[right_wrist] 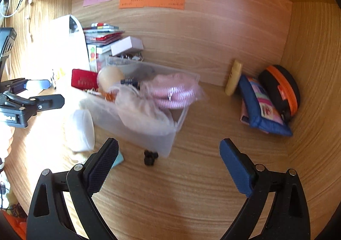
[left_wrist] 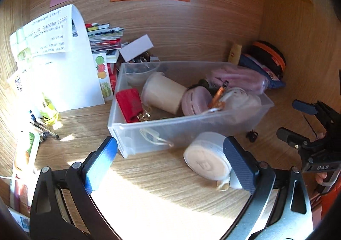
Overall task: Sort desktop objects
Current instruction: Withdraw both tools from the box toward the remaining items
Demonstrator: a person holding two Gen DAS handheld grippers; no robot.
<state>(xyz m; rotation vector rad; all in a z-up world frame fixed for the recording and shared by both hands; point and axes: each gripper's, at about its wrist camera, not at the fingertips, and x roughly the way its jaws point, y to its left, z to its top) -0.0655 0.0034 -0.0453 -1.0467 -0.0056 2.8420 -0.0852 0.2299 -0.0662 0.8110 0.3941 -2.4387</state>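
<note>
A clear plastic bin (left_wrist: 132, 133) stands mid-desk and holds a red pouch (left_wrist: 130, 104), a cream roll (left_wrist: 162, 92), pink rolls and a pink bag (left_wrist: 238, 80). A white round container (left_wrist: 206, 160) lies on its side just in front of the bin, close to the right finger of my left gripper (left_wrist: 170, 150), which is open and holds nothing. My right gripper (right_wrist: 169, 148) is also open and empty, above the desk near the bin's corner (right_wrist: 170, 146). A small black clip (right_wrist: 150, 157) lies between its fingers, further ahead. Each gripper shows in the other's view: right gripper (left_wrist: 296, 120), left gripper (right_wrist: 51, 91).
Papers (left_wrist: 61, 65) and stacked books (left_wrist: 104, 37) stand at the back left, with pens (left_wrist: 44, 129) and a yellow-green bottle (left_wrist: 50, 112) in front. A blue pouch (right_wrist: 262, 107), a black-and-orange round case (right_wrist: 283, 88) and a yellow tube (right_wrist: 234, 77) fill the back right corner. Wooden walls enclose the desk.
</note>
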